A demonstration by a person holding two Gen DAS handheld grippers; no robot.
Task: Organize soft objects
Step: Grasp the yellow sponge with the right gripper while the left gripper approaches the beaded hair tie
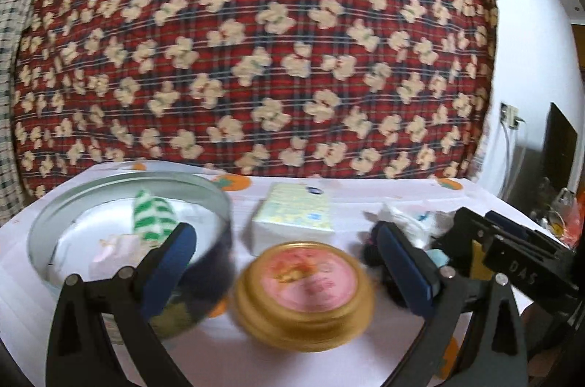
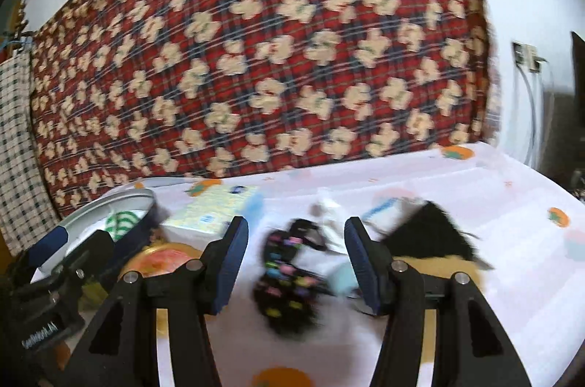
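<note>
My left gripper is open and empty above a gold tin lid with a pink top. A round metal tin at the left holds a green-and-white striped soft item and a pale pink one. My right gripper is open, with a black sock with coloured dots lying between its fingers on the table. White and light blue soft items and a black furry piece lie just beyond. The right gripper also shows in the left wrist view.
A pack of tissues lies behind the gold lid. The table has a white cloth with orange fruit prints. A red plaid blanket with cream flowers hangs behind. A wall socket with cables is at the right.
</note>
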